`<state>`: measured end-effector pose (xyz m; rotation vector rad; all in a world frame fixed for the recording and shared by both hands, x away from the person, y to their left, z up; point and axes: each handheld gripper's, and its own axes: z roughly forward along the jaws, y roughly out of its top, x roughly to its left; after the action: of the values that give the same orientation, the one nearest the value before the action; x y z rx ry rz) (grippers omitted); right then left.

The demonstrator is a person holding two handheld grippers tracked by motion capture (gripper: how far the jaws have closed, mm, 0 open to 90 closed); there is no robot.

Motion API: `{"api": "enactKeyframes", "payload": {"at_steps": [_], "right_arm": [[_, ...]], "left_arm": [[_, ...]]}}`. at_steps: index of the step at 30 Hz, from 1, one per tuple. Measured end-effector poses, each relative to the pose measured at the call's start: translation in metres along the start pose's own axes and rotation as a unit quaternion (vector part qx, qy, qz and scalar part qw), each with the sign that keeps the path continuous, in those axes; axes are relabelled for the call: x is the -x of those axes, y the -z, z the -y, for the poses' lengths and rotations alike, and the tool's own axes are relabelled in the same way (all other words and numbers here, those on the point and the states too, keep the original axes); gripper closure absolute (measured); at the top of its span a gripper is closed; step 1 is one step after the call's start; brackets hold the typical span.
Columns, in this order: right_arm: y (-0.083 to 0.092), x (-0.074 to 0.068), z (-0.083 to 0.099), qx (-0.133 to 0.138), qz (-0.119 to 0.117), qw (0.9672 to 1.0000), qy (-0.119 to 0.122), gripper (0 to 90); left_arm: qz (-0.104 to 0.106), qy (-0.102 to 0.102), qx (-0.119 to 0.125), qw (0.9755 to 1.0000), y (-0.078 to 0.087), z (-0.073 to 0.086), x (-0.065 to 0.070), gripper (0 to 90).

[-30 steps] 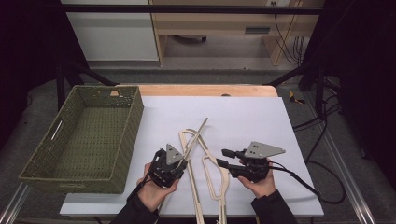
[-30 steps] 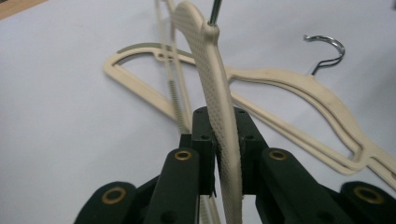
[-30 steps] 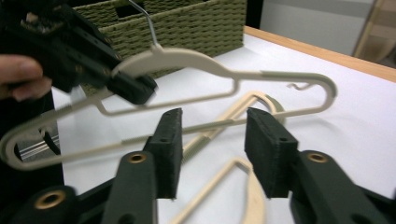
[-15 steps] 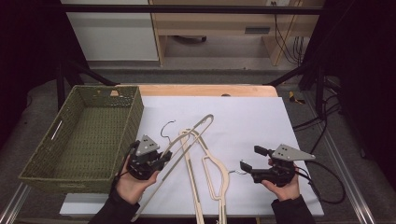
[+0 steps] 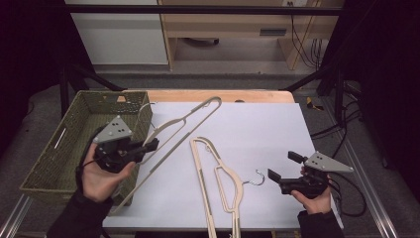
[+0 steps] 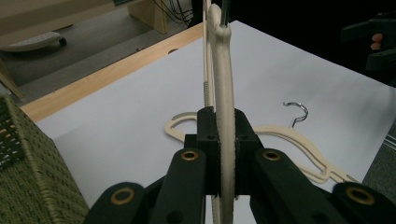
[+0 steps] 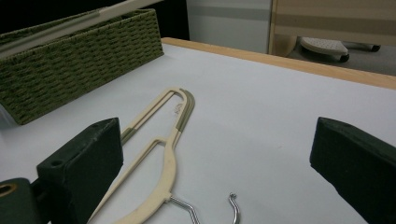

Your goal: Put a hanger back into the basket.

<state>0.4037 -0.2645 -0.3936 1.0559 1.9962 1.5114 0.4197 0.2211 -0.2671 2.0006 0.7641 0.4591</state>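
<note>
My left gripper [image 5: 151, 145] is shut on the bar of a cream hanger [image 5: 183, 121], which hangs tilted in the air next to the basket. In the left gripper view the pads [image 6: 208, 140] clamp that hanger [image 6: 223, 70] edge-on. A second cream hanger [image 5: 218, 183] with a metal hook [image 5: 257, 176] lies flat on the white table. To the right of it, my right gripper [image 5: 285, 166] stands open; its jaws have just been opening and nothing is between them. The right gripper view looks past the right gripper [image 7: 217, 140] at the lying hanger [image 7: 163, 140].
A green woven basket [image 5: 64, 148] stands at the table's left edge, close under the lifted hanger's end. The white sheet [image 5: 257, 124] covers the table, with a wooden strip [image 5: 223, 95] along the far edge. Cables trail on the floor at the right.
The left gripper has risen and gone left toward the basket, carrying its hanger off the table. The right gripper has drawn back to the right and opened. The second hanger stays lying.
</note>
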Motion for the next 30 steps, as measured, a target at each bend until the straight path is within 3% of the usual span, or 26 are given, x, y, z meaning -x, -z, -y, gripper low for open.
{"api": "enactKeyframes", "payload": {"at_steps": [2,7,11,16,19,24,30], "right_arm": [[0.003,0.001,-0.001,0.004,0.001,1.0,-0.002,2.6],[0.01,0.004,-0.003,0.013,0.005,0.9999,-0.002,1.9],[0.013,0.005,-0.004,0.016,0.009,0.9998,-0.003,1.9],[0.014,0.007,-0.005,0.016,0.009,0.9998,-0.001,1.8],[0.013,0.006,-0.005,0.014,0.009,0.9999,-0.003,1.8],[0.011,0.005,-0.004,0.01,0.007,0.9999,0.001,1.6],[0.009,0.004,-0.003,0.008,0.007,0.9999,-0.002,1.6]], "left_arm": [[0.01,-0.003,0.002,0.9999,0.006,-0.005,-0.009,85.4],[0.006,-0.011,0.013,0.9998,0.024,-0.013,-0.031,85.4],[-0.007,-0.017,0.022,0.9996,0.04,-0.016,-0.051,85.4],[-0.026,-0.021,0.005,0.9994,0.054,-0.015,-0.077,85.3],[-0.035,-0.008,-0.006,0.9993,0.059,-0.011,-0.094,85.3],[-0.053,-0.017,0.001,0.9984,0.066,0.002,-0.121,85.1],[-0.068,-0.01,-0.02,0.9974,0.067,0.023,-0.149,85.2]]}}
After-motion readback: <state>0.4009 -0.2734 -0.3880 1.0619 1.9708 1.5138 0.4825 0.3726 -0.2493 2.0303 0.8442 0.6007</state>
